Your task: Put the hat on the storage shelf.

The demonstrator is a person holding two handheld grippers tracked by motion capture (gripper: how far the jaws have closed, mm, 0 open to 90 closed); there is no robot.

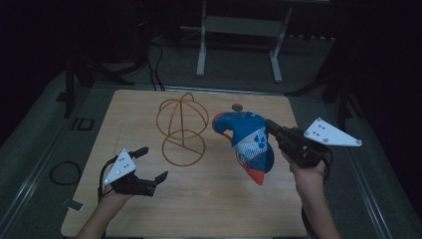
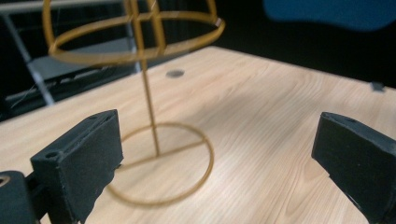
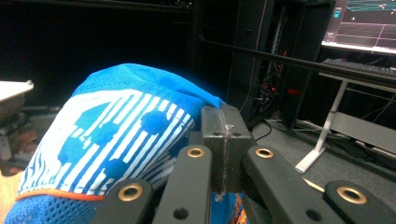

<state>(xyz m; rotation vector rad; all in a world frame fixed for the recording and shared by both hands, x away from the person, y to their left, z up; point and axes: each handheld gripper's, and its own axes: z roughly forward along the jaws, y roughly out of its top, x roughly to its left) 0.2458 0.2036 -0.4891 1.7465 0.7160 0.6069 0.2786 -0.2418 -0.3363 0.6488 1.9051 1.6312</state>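
A gold wire hat stand [image 1: 182,129] rises from a ring base on the wooden table [image 1: 214,209], left of centre. My left gripper [image 1: 154,163] sits low at the front left, open, its jaws pointing toward the stand with nothing between them. In the left gripper view the stand's pole [image 2: 148,100] rises just beyond the wide-apart jaws of that gripper [image 2: 217,158]. A blue, white and orange cap [image 1: 249,139] hangs above the table to the right of the stand. My right gripper [image 1: 271,127] is shut on the cap's edge. Its closed jaws [image 3: 224,126] pinch the blue fabric [image 3: 116,135].
A small dark round disc [image 1: 237,106] lies near the table's far edge, beyond the stand. A white metal frame [image 1: 201,50] stands on the floor behind the table. A cable loop [image 1: 64,173] lies on the floor at left. A lit monitor [image 3: 364,23] stands off to the side.
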